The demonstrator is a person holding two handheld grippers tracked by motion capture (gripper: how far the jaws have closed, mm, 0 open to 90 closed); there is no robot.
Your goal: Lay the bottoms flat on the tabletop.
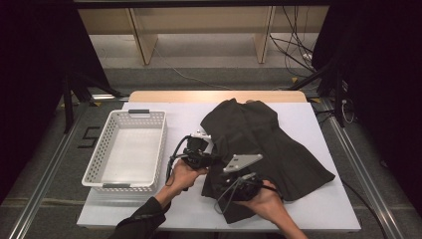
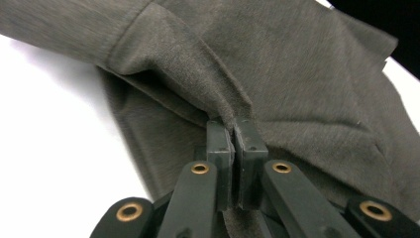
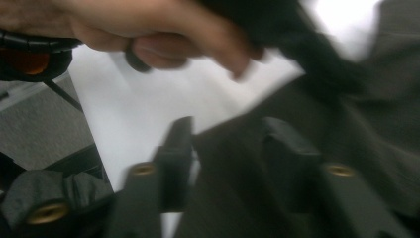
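A dark grey garment lies spread and crumpled on the white table top. My left gripper is at the garment's left edge. In the left gripper view this gripper is shut on a raised fold of the garment. My right gripper, under its grey plate, is at the garment's near-left corner, close to the left hand. In the blurred right gripper view its jaws stand apart, with the edge of the garment lying between them. The person's other hand is just beyond.
A white perforated basket stands on the left of the table, next to the left hand, with nothing inside. Black stands and cables are on the floor beyond the table. A wooden strip runs along the far edge.
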